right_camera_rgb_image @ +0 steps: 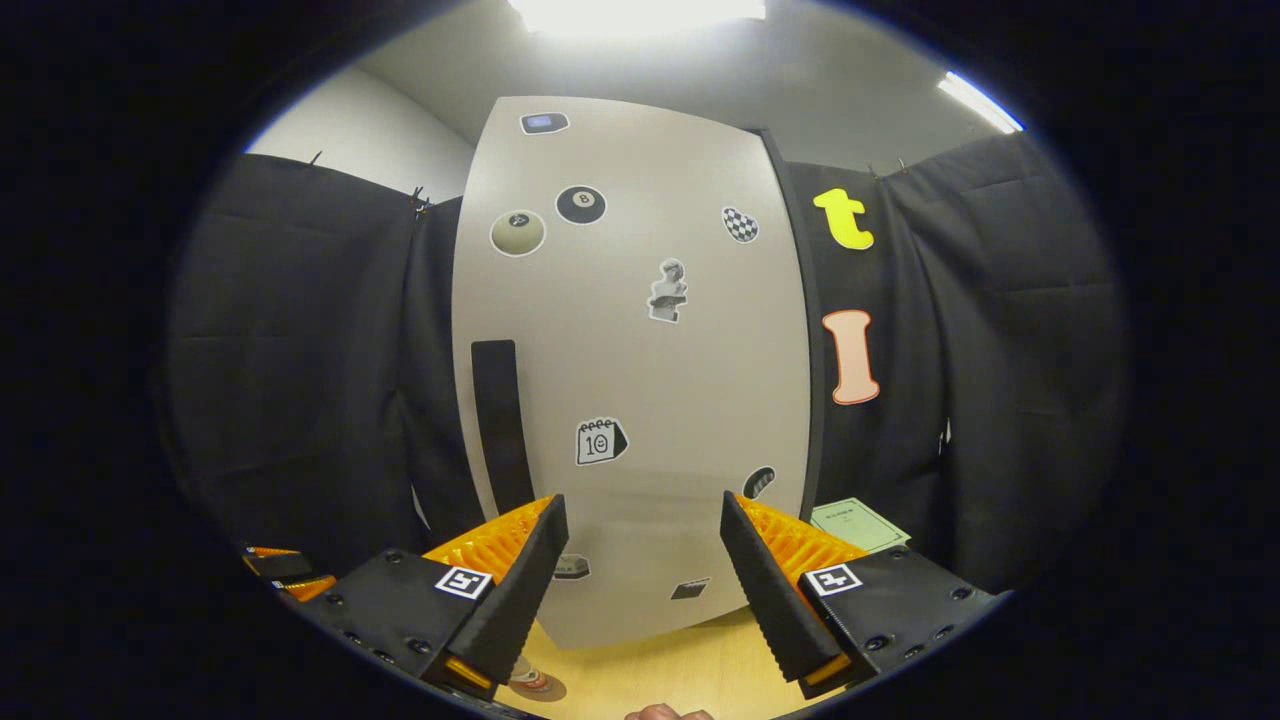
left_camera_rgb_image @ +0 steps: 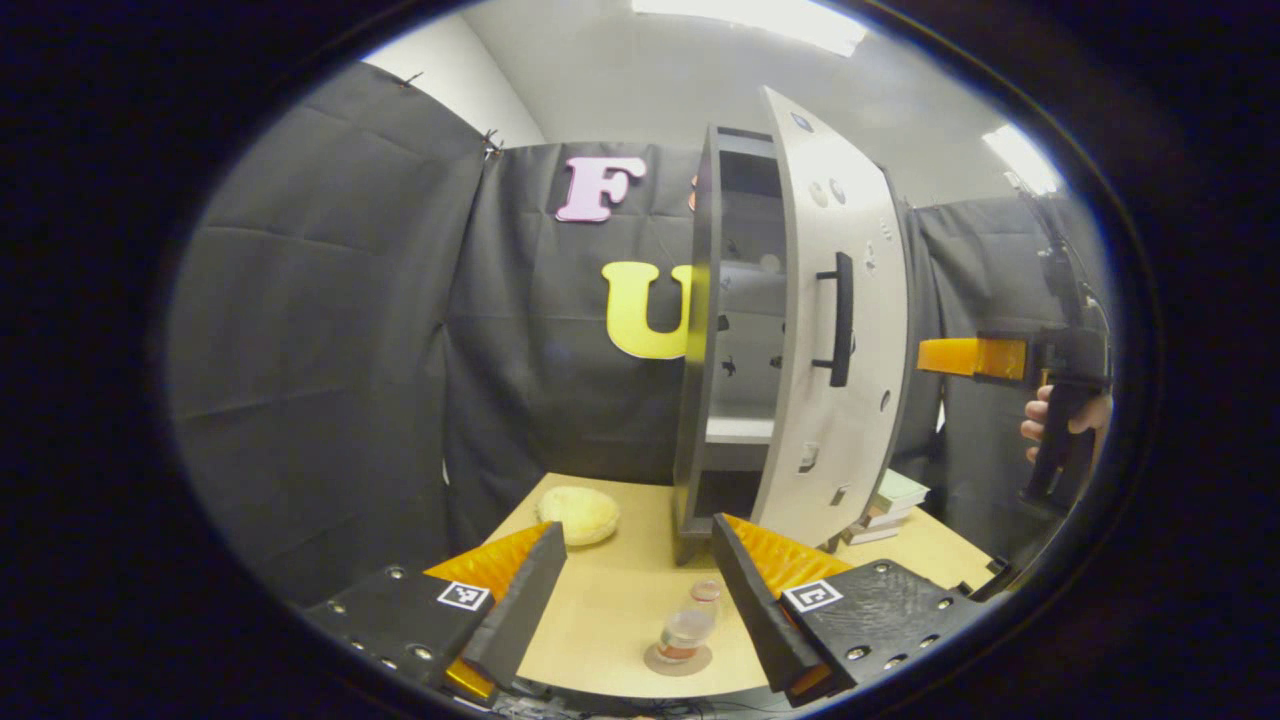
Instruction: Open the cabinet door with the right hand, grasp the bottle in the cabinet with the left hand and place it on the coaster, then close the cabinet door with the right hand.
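Overhead, ceiling lights (left_camera_rgb_image: pixel 760 20), wooden table (left_camera_rgb_image: pixel 610 600), black cloth (left_camera_rgb_image: pixel 330 330)

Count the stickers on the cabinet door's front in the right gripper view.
8 on the cabinet door: four near the top, one bust mid-door, a calendar below, two low down. Another peeks behind the right gripper; more may be hidden.

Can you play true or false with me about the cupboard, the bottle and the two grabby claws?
1. The bottle stands on the coaster. True.
2. The cabinet door is fully shut. False: it stands ajar, and shelves show inside.
3. The left gripper squeezes the bottle. False: its jaws are wide apart, with the bottle on the table between them, untouched.
4. The right gripper has open jaws facing the door's front. True.
5. The door handle is black. True.
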